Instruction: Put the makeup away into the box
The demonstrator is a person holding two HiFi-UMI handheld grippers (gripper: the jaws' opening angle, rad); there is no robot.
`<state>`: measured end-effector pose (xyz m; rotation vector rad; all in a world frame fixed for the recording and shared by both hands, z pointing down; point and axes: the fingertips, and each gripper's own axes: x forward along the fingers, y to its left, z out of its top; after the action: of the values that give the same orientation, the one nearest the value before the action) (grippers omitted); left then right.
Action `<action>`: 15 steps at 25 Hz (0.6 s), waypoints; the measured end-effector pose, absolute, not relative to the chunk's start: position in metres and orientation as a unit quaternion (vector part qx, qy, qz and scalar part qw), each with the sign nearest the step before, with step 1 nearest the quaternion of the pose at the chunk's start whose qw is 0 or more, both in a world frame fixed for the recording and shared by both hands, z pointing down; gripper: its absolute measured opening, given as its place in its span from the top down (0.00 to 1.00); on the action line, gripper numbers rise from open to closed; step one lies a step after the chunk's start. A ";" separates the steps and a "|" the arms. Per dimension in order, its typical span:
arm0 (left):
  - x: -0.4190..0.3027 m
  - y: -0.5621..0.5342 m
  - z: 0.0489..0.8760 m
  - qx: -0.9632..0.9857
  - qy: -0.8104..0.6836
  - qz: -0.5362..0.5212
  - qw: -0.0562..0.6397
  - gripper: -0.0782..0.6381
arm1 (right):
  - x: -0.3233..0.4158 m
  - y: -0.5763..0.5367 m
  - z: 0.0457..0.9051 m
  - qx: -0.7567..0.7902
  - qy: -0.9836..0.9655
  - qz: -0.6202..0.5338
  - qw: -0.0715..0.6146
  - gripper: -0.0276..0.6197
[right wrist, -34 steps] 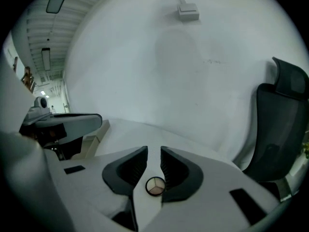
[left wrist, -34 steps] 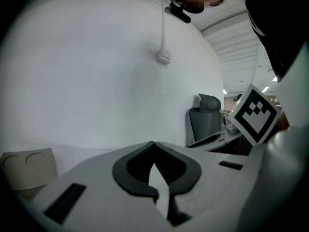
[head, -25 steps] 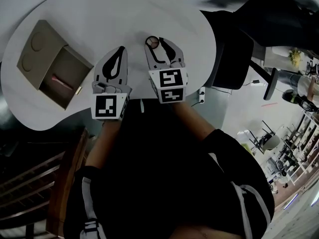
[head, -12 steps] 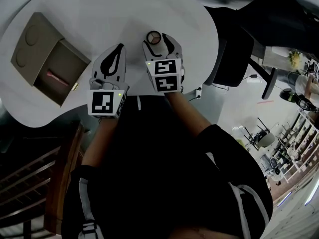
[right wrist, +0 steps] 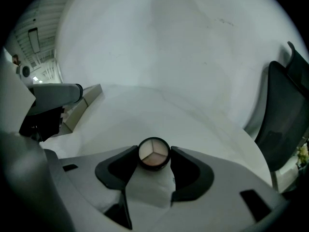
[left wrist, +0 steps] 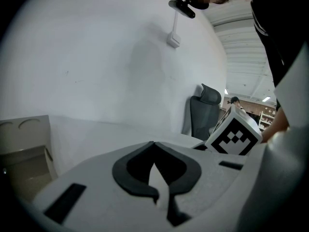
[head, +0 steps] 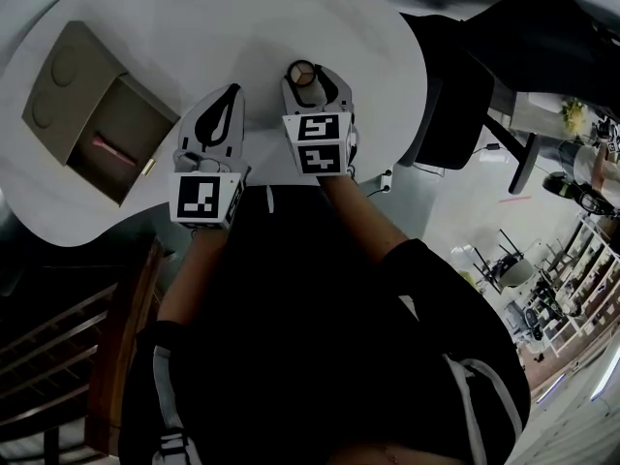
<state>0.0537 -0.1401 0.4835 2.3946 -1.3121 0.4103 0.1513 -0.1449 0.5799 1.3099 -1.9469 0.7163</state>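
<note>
A round black eyeshadow compact [head: 302, 74] with three tan shades lies on the white table [head: 194, 27]. My right gripper [head: 303, 77] points steeply down at it. Its jaws are closing, with the compact [right wrist: 154, 153] between them, and both pads touch its sides. My left gripper [head: 232, 93] hovers beside it to the left, shut and holding nothing; its tips meet in the left gripper view [left wrist: 154, 142]. The open tan cardboard box [head: 73, 105] sits at the table's left, with a pink item [head: 112, 149] inside.
The table's curved near edge runs just below both grippers. A dark office chair [head: 455, 105] stands at the right of the table. The box also shows at the left in the left gripper view [left wrist: 21, 149] and the right gripper view [right wrist: 82, 103].
My right gripper has sunk toward the table, and its jaws now stand on either side of the compact. The left gripper has barely moved.
</note>
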 end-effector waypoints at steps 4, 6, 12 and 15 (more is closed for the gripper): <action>0.049 -0.139 0.480 0.849 -0.471 0.141 0.192 0.88 | 0.150 -0.146 0.575 0.505 -0.750 0.267 0.333 0.60; 0.046 -0.138 0.477 0.849 -0.473 0.138 0.190 0.88 | 0.149 -0.147 0.568 0.509 -0.752 0.261 0.328 0.60; 0.036 -0.135 0.465 0.843 -0.490 0.123 0.183 0.88 | 0.141 -0.150 0.544 0.510 -0.762 0.246 0.315 0.60; 0.029 -0.131 0.457 0.841 -0.499 0.115 0.175 0.88 | 0.136 -0.151 0.528 0.510 -0.766 0.239 0.309 0.60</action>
<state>0.0290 -0.1313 0.4568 2.3817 -1.4139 0.3260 0.1364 -0.1508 0.5275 1.3490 -2.0252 0.6317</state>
